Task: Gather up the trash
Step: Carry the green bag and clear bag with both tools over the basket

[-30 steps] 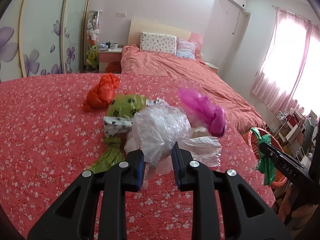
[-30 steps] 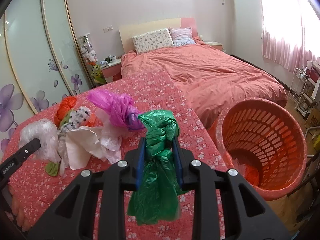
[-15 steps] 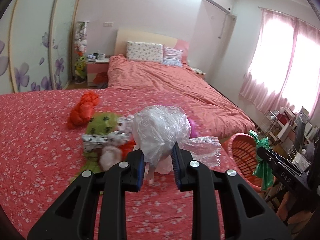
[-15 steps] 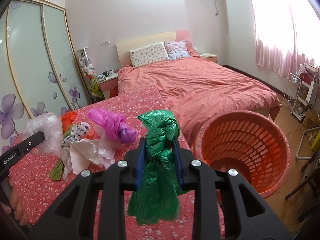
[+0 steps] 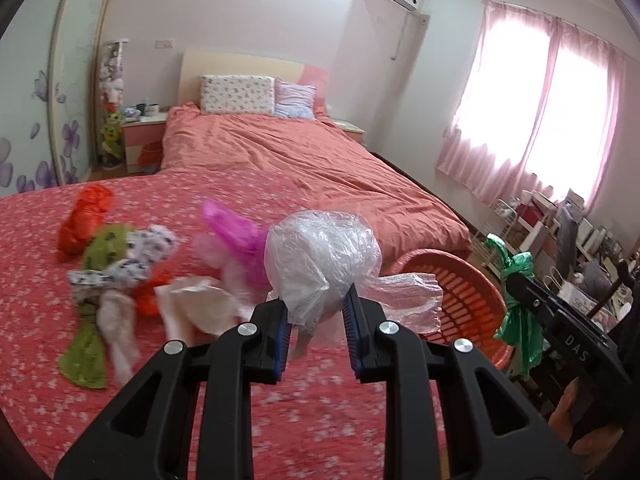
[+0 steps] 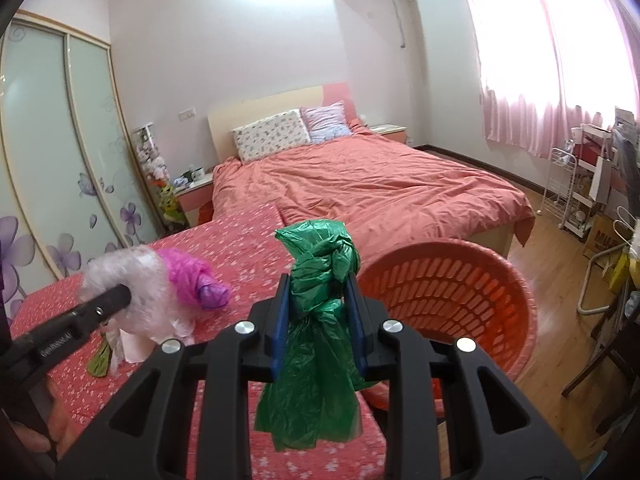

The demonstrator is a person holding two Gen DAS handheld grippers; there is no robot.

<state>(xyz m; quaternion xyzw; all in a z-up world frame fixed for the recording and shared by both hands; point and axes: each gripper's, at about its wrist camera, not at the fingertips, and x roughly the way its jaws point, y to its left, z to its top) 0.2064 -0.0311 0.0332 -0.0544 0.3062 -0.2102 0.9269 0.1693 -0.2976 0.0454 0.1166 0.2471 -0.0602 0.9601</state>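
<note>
My left gripper (image 5: 315,312) is shut on a crumpled clear plastic bag (image 5: 320,260), lifted above the red floral bed cover (image 5: 36,320). My right gripper (image 6: 320,300) is shut on a knotted green plastic bag (image 6: 316,320) whose tail hangs below the jaws. The green bag (image 5: 516,304) also shows at the right of the left wrist view, beside the orange slatted basket (image 5: 464,292). The basket (image 6: 460,292) stands on the floor just past the cover's edge, right of the green bag. A pink bag (image 5: 236,236), a white one (image 5: 200,304), a green paw-print one (image 5: 108,248) and an orange one (image 5: 86,216) lie on the cover.
A large bed with a salmon duvet (image 6: 380,188) and pillows fills the back. Sliding wardrobe doors (image 6: 60,152) line the left wall. A nightstand (image 5: 144,136) stands by the headboard. Shelves and clutter (image 6: 588,184) crowd the right, under pink curtains. A hand (image 5: 568,420) holds the right gripper.
Both grippers have swung right toward the orange basket, each still holding its bag. The basket has come into the left wrist view, and the trash pile has slid left.
</note>
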